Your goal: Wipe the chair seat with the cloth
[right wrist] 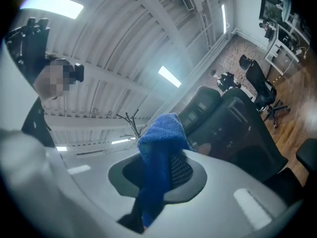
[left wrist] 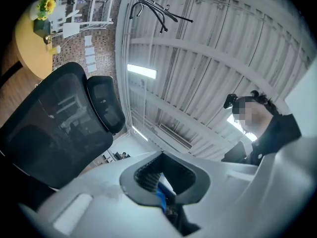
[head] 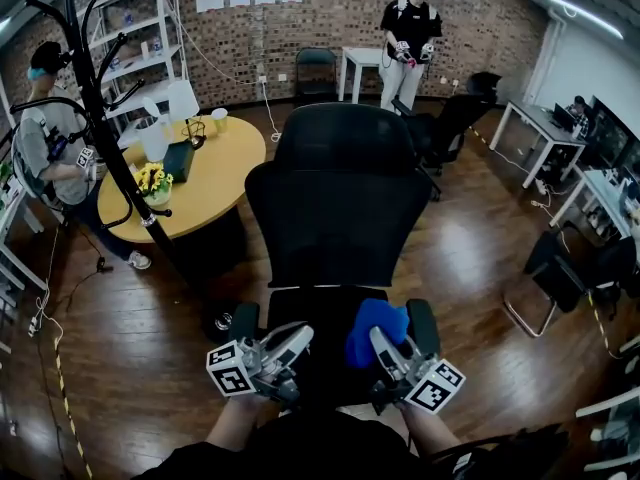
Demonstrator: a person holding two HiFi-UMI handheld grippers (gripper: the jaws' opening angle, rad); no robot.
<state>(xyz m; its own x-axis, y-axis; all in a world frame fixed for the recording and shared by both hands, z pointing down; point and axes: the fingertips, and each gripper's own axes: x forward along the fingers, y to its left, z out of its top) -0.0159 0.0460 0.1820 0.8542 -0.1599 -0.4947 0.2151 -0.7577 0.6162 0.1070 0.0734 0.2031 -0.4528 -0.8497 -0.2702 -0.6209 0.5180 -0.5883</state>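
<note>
A black mesh office chair stands right in front of me in the head view, its backrest (head: 340, 208) upright and its dark seat (head: 318, 313) low in the frame. A blue cloth (head: 375, 330) hangs bunched over the seat's right side, and my right gripper (head: 381, 340) is shut on it. The right gripper view shows the same cloth (right wrist: 159, 143) draped out of the closed jaws (right wrist: 158, 182), pointing up at the ceiling. My left gripper (head: 298, 337) hovers over the seat's left front, shut and empty. The left gripper view shows that gripper (left wrist: 163, 182) and the chair back (left wrist: 54, 128).
Armrests (head: 422, 326) (head: 243, 320) flank the seat. A round yellow table (head: 215, 183) and a black coat stand (head: 110, 148) are to the left. One person stands at the left (head: 50, 138), another at the back (head: 408, 38). More black chairs (head: 450, 123) and desks fill the right.
</note>
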